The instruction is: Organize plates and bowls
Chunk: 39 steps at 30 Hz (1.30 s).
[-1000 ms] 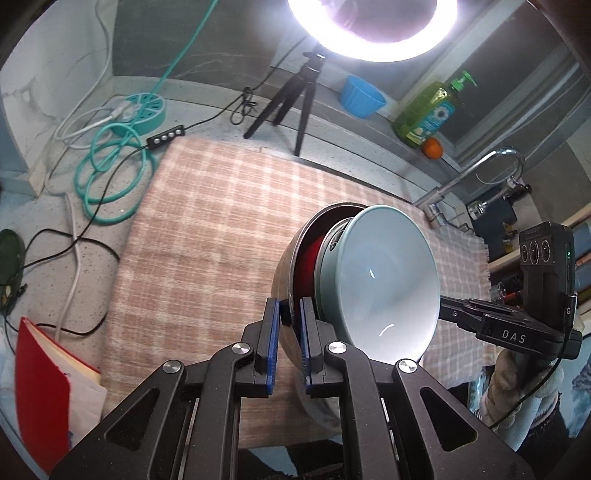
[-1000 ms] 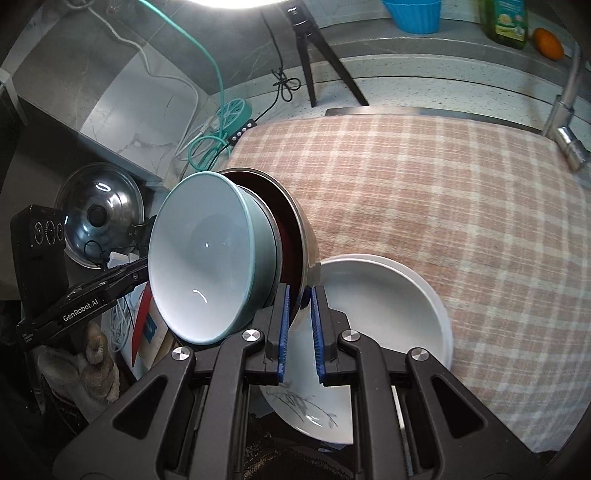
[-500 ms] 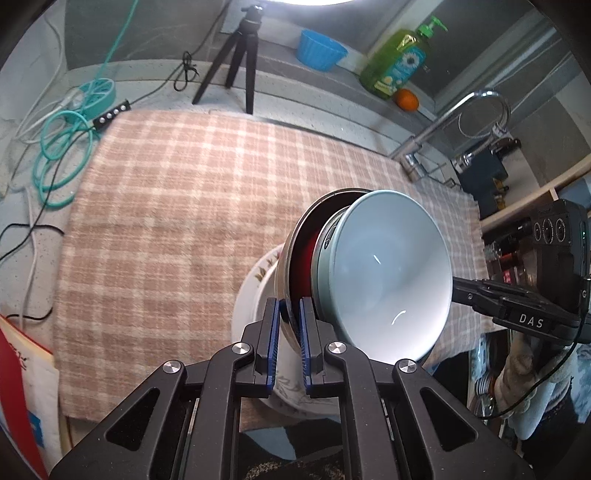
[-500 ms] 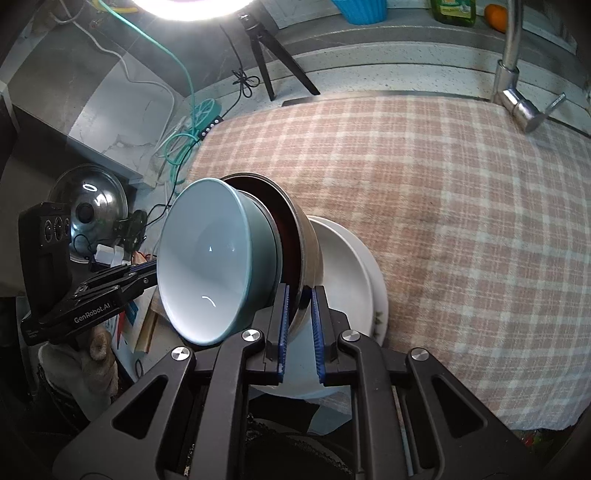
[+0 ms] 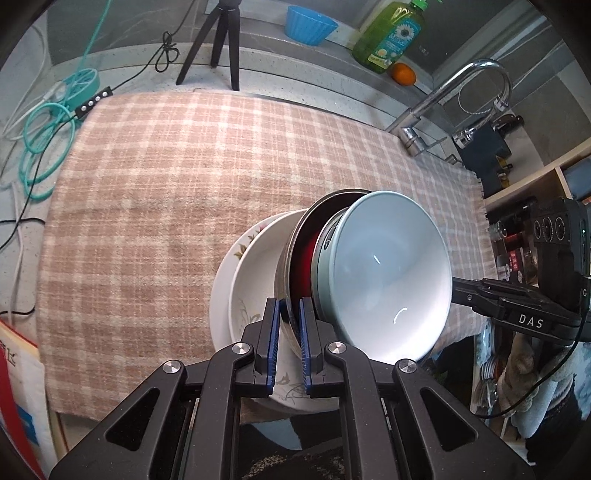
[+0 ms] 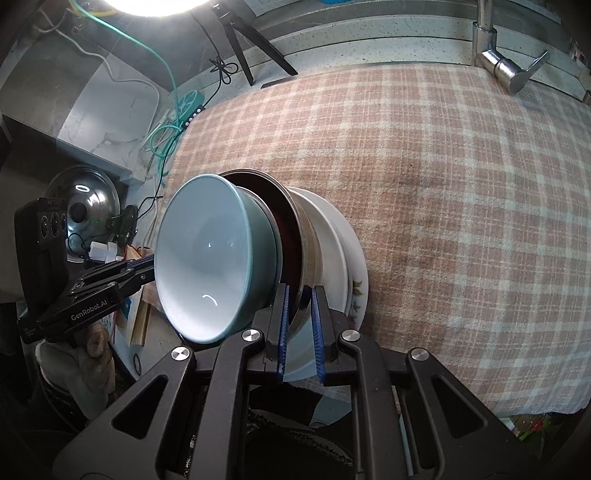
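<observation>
A checked cloth (image 5: 166,206) covers the counter, its near edge carrying two stacked white plates (image 5: 255,258), the lower one flower-printed. Over the plates, a steel bowl (image 6: 308,236) with a red inside is held tilted on its side, and a pale teal bowl (image 5: 388,273) nests in it, mouth toward the right gripper's side. The left gripper (image 5: 287,332) pinches the steel bowl's rim between its blue pads; the right gripper (image 6: 299,325) pinches the opposite rim likewise. A faucet (image 5: 443,107) stands at the cloth's far corner, a soap bottle (image 5: 388,35) and an orange (image 5: 403,73) behind it.
</observation>
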### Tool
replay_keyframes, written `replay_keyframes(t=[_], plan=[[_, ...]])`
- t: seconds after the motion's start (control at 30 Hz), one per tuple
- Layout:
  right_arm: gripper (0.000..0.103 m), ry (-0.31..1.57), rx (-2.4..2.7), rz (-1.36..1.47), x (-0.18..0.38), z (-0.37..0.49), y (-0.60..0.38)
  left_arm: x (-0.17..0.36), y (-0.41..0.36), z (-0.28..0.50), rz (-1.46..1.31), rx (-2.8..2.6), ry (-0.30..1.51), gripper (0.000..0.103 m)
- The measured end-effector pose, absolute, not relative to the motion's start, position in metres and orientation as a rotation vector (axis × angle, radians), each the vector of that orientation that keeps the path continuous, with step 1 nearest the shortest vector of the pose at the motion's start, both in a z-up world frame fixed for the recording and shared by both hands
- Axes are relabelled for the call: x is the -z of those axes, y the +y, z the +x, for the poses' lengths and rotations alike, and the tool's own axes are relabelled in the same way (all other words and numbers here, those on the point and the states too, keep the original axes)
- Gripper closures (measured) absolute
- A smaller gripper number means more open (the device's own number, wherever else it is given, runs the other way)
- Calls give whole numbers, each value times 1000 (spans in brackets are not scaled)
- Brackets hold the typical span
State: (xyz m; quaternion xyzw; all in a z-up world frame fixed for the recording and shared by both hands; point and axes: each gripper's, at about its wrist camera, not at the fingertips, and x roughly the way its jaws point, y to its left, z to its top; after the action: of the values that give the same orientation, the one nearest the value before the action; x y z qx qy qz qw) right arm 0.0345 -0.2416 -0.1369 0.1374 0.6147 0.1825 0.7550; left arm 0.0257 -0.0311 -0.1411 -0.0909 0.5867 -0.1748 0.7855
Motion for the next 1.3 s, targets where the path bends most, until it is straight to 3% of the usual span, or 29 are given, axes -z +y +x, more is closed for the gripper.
replay_keyframes(t=[0.8,1.23,1.3], plan=[[89,1356,-401,271,141,29,-235,139,-27,22,-194,377,1264,95],[89,1308,-385,233,129,24,-241,128,-23,9,-182,351,1230,91],[89,1295,-376,212,127,22,-241,126,-23,6,-177,340,1224,86]])
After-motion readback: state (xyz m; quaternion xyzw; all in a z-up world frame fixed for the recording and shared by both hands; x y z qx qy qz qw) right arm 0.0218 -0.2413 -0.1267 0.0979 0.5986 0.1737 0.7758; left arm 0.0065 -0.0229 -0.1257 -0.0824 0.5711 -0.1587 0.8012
